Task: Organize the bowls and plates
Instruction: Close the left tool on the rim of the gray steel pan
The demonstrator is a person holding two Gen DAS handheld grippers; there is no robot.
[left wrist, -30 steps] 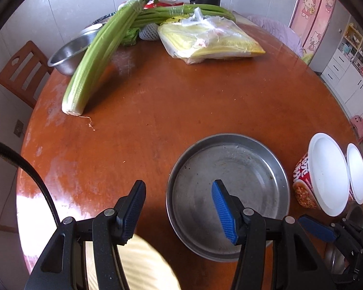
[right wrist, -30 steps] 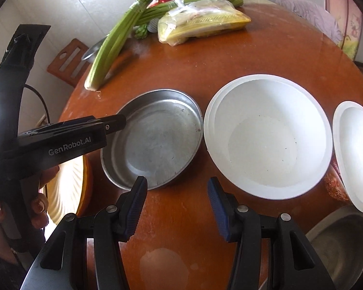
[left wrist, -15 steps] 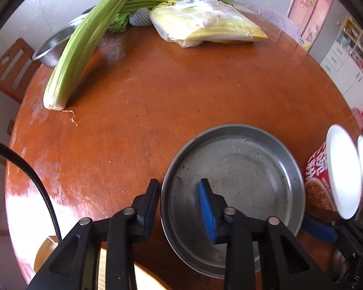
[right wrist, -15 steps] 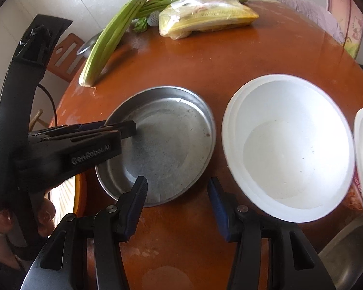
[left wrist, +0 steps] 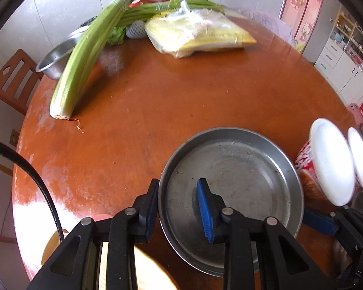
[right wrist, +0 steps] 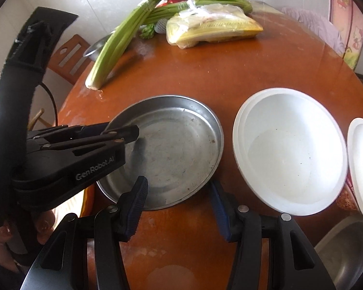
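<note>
On the left wrist view, the pan's (left wrist: 232,188) near-left rim is being clamped by the left gripper (left wrist: 179,207), one jaw outside, one inside. The right gripper (left wrist: 319,222) is largely cut off.

From the right wrist view, the right gripper (right wrist: 179,205) is being held part-open and empty just before the pan's near rim; the white bowl (right wrist: 290,149) sits rightward.

The left claw (left wrist: 179,210) now pinches the metal plate's (left wrist: 242,169) near rim — a second ago its jaws stood wide apart.
</note>
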